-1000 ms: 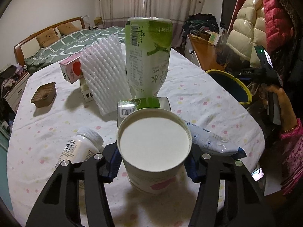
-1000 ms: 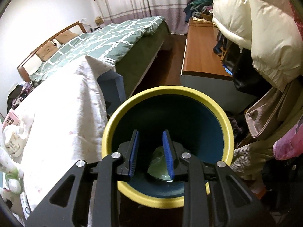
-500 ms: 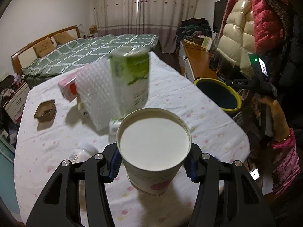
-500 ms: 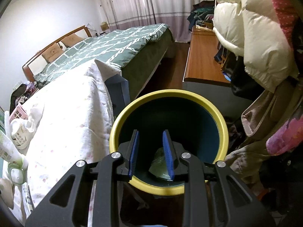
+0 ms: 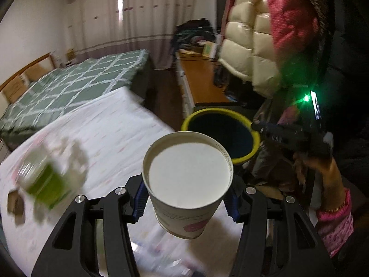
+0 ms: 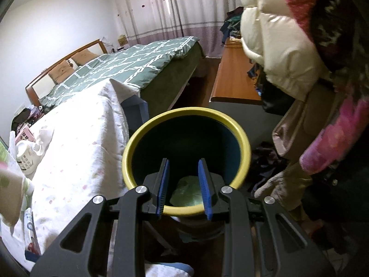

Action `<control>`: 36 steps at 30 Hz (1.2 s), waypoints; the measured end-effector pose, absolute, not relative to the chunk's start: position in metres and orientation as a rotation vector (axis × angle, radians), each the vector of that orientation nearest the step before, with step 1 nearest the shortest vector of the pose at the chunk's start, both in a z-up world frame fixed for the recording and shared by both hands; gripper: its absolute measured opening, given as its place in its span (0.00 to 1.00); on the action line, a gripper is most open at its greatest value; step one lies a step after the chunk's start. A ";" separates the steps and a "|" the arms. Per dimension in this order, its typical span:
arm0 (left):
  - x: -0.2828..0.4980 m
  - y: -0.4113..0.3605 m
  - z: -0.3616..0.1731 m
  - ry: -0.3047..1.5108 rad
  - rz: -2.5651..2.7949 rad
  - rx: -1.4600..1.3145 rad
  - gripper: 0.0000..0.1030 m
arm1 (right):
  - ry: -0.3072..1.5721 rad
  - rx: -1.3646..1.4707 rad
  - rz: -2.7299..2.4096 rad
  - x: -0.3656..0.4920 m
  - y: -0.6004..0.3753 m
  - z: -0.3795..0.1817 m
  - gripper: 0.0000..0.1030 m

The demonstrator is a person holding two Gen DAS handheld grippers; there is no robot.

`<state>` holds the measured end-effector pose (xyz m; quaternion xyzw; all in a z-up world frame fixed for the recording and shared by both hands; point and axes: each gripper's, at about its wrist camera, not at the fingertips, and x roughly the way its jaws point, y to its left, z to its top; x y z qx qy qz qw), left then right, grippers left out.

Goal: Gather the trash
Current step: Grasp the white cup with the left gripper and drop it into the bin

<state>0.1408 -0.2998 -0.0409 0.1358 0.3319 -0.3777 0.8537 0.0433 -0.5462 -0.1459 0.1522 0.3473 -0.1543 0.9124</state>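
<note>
Currently, item one: your left gripper (image 5: 186, 198), tilted downward, its blue pads pressed against both sides of a white paper cup (image 5: 187, 184). You hold the cup upright and clear of the table, its open mouth facing the camera and a pink mark on its lower wall.

Item two: a yellow-rimmed bin (image 5: 219, 115) with a dark inside, just beyond the cup and past the table's edge.

Item three: your right hand (image 5: 322, 164), seen from the left wrist view, wrapped around the black handle of the other tool, with a pink patterned sleeve at the wrist and a green light above it.

Item four: your right gripper (image 6: 184, 184), angled down over the bin's near rim, its jaws parted with nothing between them. A pale green piece of trash (image 6: 186, 192) lies at the bin's bottom, visible through the gap.

Item five: a table (image 5: 110, 133) under a white dotted cloth, left of the bin. On it, blurred, lie a green-labelled bottle (image 5: 43, 182) and white packaging; the right wrist view shows a white pill bottle (image 6: 25, 157) near the far left edge.

Item six: a bed (image 6: 120, 67) with a green checked cover behind the table, and puffy jackets (image 6: 276, 37) hanging at right.
</note>
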 end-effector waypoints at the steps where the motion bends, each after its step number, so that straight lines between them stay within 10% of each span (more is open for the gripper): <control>1: 0.143 -0.311 -0.040 0.697 -0.808 0.292 0.53 | 0.714 0.313 -0.324 0.040 -0.548 -0.147 0.24; 20: 0.238 -0.512 -0.091 0.824 -0.896 0.385 0.54 | 0.743 0.387 -0.382 0.013 -0.581 -0.180 0.35; 22: 0.246 -0.518 -0.096 0.852 -0.905 0.368 0.77 | 0.747 0.388 -0.383 0.014 -0.579 -0.181 0.36; 36: 0.179 -0.367 -0.006 0.673 -0.879 0.206 0.90 | 0.766 0.342 -0.317 0.016 -0.538 -0.174 0.37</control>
